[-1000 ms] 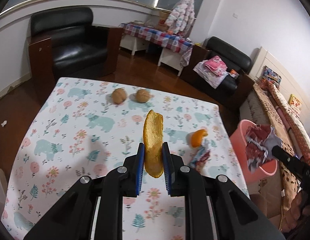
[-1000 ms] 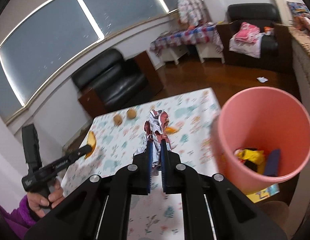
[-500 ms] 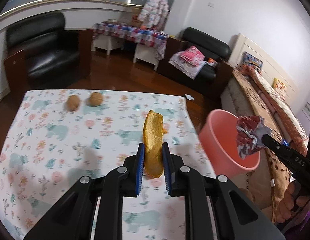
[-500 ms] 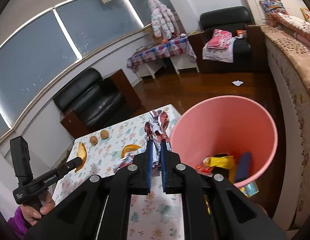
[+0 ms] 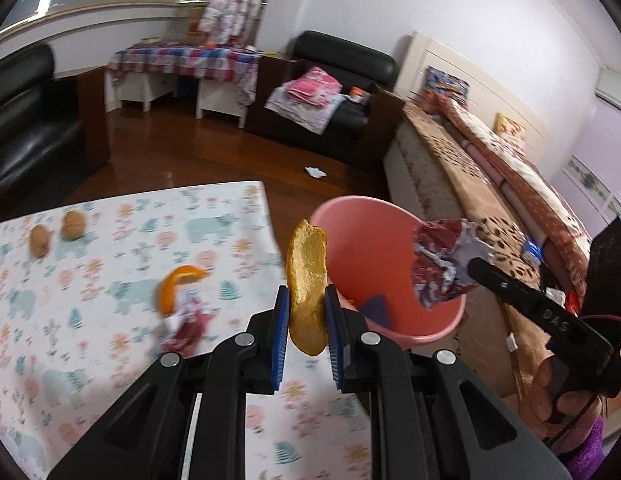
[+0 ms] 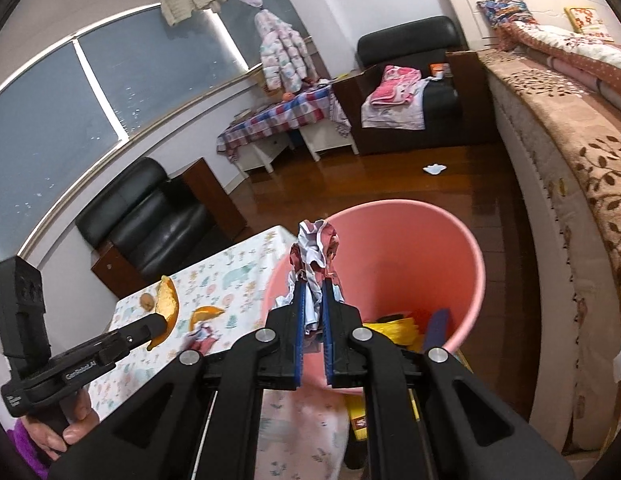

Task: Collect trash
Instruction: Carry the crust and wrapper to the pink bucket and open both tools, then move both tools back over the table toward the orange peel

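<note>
So the left gripper [image 5: 306,312] is pinching a long strip of orange peel [image 5: 306,280] upright between its blue pads, right at the tabletop's [image 5: 110,280] far right edge, with the pink bin [image 5: 390,240] just beyond it. The right gripper [image 6: 310,312] is clamped tight on a crumpled red and white wrapper [image 6: 316,252] and sits over the bin's [image 6: 430,248] near rim.

The left view is the only one that gives you both walnuts [image 5: 56,230] near the tabletop's far left edge, and it catches the right gripper [image 5: 476,266] from the side, wrapper [image 5: 442,264] hanging over the bin's mouth. The right view looks down into the bin instead: yellow packaging [image 6: 394,328] and a dark blue piece [image 6: 438,324] at the bottom. Only one walnut [image 6: 147,302] shows there.

Both views show another orange peel piece [image 5: 178,284] and a second wrapper [image 5: 188,320] lying together on the tabletop, a bit blurry.

Both grippers angle downward, a hand [image 6: 66,424] wrapped around the left handle, purple sleeve [image 6: 26,444] at the wrist.
</note>
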